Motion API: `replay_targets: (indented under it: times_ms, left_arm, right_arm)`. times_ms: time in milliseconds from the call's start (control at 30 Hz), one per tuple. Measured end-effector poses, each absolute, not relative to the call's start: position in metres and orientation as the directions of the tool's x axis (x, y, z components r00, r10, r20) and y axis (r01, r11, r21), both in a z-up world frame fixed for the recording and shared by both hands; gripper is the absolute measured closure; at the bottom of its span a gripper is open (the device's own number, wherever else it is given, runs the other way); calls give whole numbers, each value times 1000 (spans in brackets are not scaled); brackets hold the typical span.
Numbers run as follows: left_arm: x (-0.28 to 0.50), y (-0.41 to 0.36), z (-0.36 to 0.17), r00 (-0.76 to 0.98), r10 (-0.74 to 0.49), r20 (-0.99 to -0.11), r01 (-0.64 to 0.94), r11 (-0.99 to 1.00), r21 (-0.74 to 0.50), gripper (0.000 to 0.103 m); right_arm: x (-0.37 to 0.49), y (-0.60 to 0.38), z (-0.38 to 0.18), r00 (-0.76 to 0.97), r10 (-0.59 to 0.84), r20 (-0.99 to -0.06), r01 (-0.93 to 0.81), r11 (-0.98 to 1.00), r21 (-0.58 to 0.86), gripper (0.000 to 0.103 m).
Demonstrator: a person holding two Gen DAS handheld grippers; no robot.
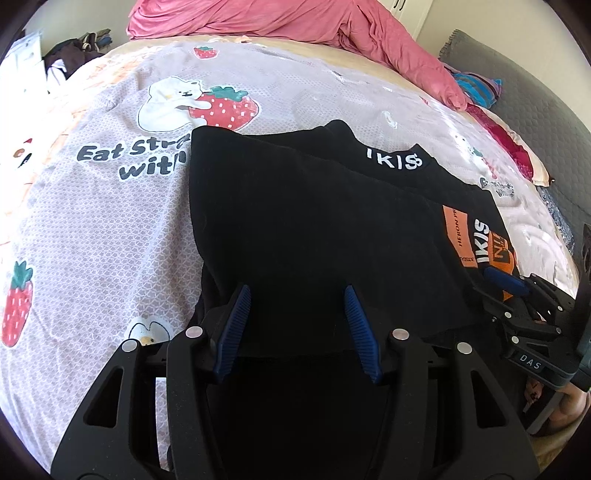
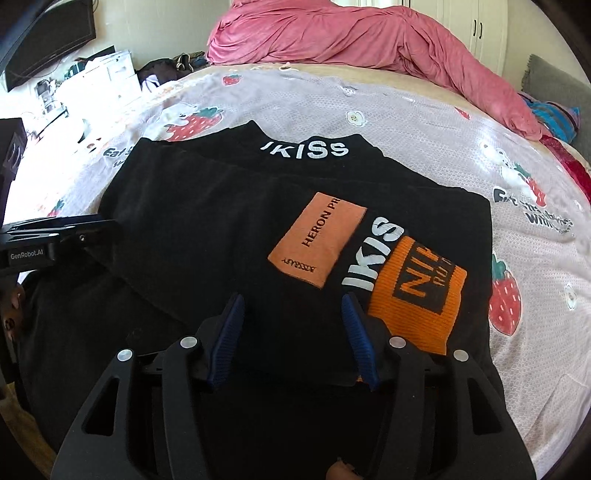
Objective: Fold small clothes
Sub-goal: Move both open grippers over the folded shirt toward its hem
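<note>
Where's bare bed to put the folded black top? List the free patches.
Free: sheet left of the black top, and between its collar and the pink duvet. A narrower strip right of the top. Crowded: the top's near edge, under both open grippers' fingers.

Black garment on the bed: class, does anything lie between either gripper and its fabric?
Nothing visible does. The left gripper and right gripper both hang with jaws apart right over the black garment, no other thing between pads and cloth. The pink blanket lies far back on the strawberry bedsheet.
</note>
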State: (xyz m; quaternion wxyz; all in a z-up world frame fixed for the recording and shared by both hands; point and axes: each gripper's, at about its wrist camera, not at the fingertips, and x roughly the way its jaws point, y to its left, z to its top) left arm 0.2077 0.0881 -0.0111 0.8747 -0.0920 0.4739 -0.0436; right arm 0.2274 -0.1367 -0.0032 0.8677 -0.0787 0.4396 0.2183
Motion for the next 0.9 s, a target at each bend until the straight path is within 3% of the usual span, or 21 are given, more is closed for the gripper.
replay_targets:
  times_ms: [333, 700, 900]
  left_arm:
    - [206, 86, -7, 552, -166, -817, -14, 978, -208, 52]
    - [202, 86, -2, 559, -179, -810, -29, 972, -235, 47]
    - [193, 85, 11, 587, -167, -792, -23, 975, -222, 35]
  right_arm:
    - [217, -150, 12, 534, 385, -753, -445, 885, 136, 46]
    - [207, -162, 22, 569, 394, -722, -416, 895, 161, 24]
    - [204, -167, 30, 598, 401, -694, -405, 898, 171, 11]
